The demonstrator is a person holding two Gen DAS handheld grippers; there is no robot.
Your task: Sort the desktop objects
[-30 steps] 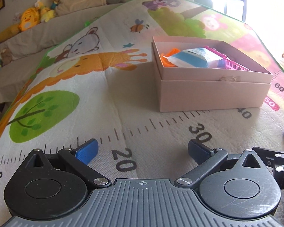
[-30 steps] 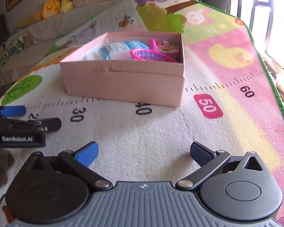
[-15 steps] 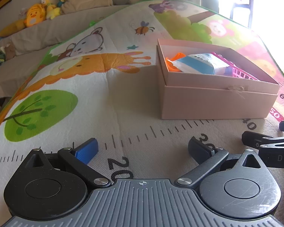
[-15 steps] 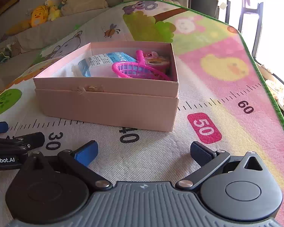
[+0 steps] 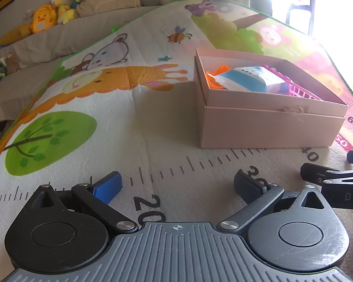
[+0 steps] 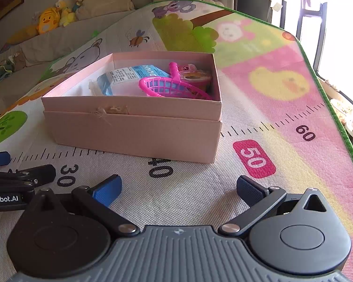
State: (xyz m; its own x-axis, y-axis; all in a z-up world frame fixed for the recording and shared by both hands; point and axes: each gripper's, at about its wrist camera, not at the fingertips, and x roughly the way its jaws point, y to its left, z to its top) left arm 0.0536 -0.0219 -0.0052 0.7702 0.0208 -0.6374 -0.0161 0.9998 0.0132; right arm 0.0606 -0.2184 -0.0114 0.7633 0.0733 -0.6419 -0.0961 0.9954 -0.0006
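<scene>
Holding one basket [image 6: 174, 88], one packet [image 6: 129, 76], one pink box [image 6: 134, 129], two grippers empty

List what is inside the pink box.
In the pink box: a blue-and-white packet, a pink toy basket, a pink cup and something orange. Anything beneath them and the box floor is hidden.

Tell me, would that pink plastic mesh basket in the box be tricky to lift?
The pink plastic mesh basket looks thin and openwork, so probably light and slightly bendy. It lies tilted against the blue-and-white packet, so it may snag or swing if lifted by its handle.
</scene>
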